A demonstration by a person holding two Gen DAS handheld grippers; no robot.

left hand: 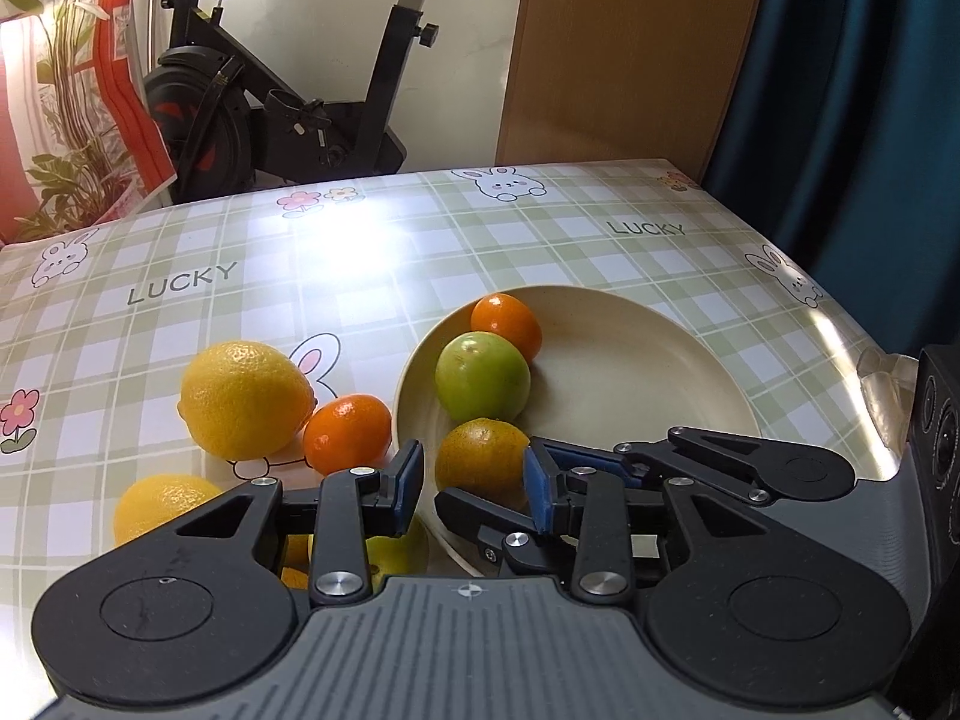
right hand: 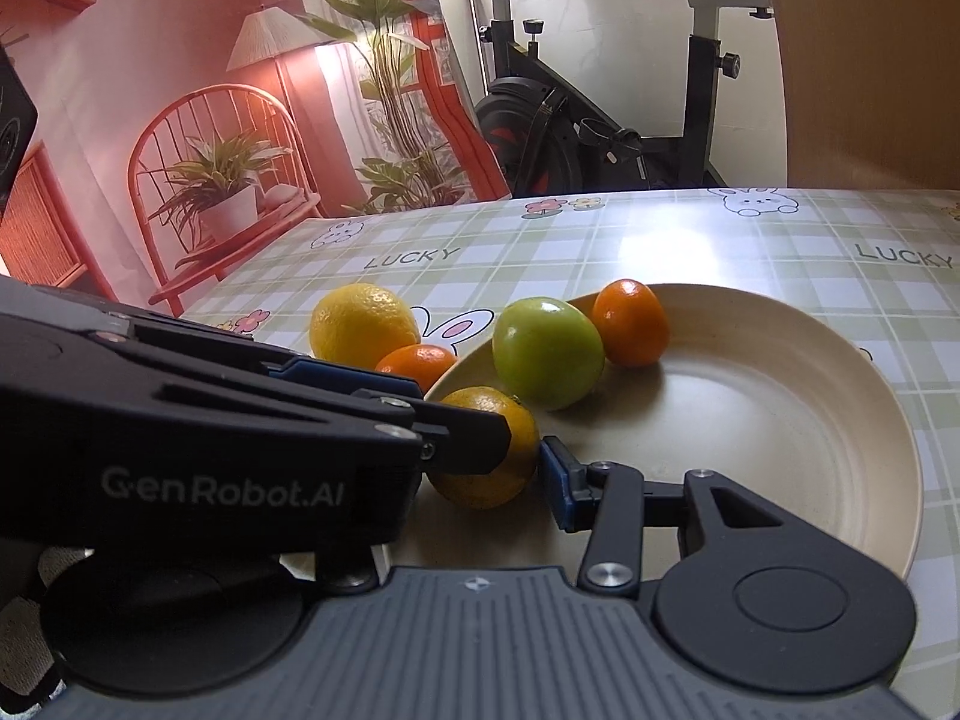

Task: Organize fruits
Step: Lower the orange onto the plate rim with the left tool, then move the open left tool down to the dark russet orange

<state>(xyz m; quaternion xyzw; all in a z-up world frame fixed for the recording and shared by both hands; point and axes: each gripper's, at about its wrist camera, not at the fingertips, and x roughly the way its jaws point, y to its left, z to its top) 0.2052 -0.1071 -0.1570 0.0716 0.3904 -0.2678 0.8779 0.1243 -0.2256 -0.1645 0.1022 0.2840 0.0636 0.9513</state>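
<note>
A cream plate (left hand: 630, 372) (right hand: 750, 420) holds a green fruit (left hand: 482, 377) (right hand: 546, 351), a small mandarin (left hand: 507, 324) (right hand: 633, 321) and, at its near left rim, a yellow-orange orange (left hand: 480, 456) (right hand: 486, 489). My left gripper (left hand: 471, 483) (right hand: 462, 414) straddles this orange, and a thin gap shows at its left pad. My right gripper (right hand: 477, 462) reaches in crosswise. Its right pad almost touches the orange, and its left finger is hidden behind the left gripper. On the cloth lie a lemon (left hand: 243, 399) (right hand: 363, 324) and a mandarin (left hand: 345, 432) (right hand: 417, 360).
A second lemon (left hand: 162, 504) and more fruit (left hand: 393, 552) lie under the left gripper. The checked tablecloth (left hand: 540, 240) ends close on the right. Behind the table stand an exercise bike (left hand: 288, 108), a wooden panel (left hand: 630, 60) and a blue curtain (left hand: 840, 120).
</note>
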